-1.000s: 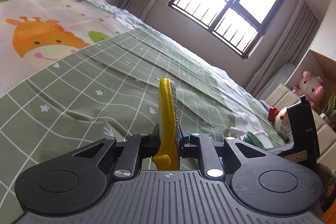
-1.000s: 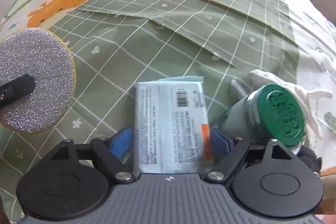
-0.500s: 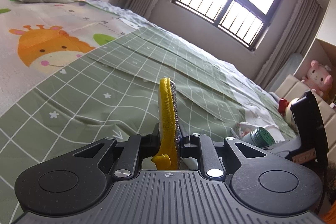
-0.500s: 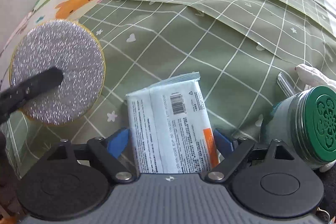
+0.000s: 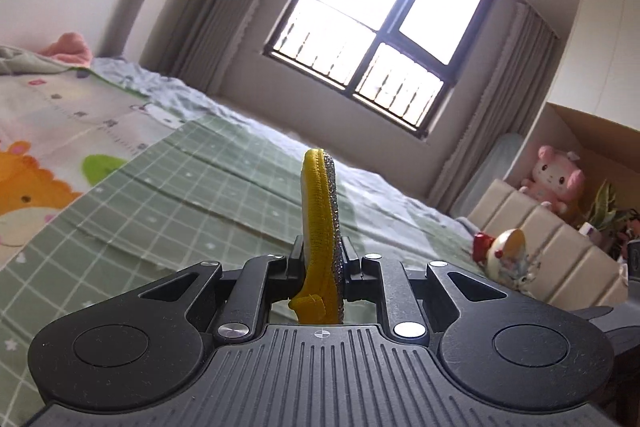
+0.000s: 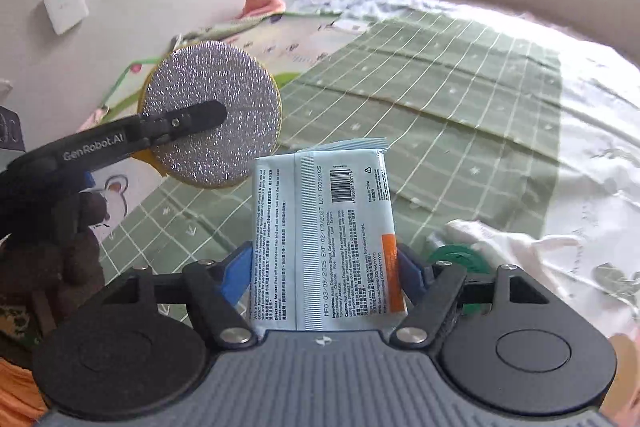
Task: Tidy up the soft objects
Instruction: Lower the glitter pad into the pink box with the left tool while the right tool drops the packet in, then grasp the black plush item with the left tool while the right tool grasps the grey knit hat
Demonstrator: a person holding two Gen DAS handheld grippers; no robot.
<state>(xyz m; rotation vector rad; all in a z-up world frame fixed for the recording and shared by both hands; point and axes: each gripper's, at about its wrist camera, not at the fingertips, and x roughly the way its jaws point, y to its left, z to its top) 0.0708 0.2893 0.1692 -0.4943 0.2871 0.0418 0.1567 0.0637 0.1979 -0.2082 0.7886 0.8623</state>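
Above the green checked bedspread [image 6: 440,79] your right gripper [image 6: 322,267] clamped the wet-wipes pack [image 6: 320,243], label reading "EXP 02/09/2027", its lower edge hidden by the gripper body, while your left gripper [image 5: 322,259], marked "GenRobot.AI", pinched the round silver-and-yellow scouring pad [image 6: 212,115] upright on edge.
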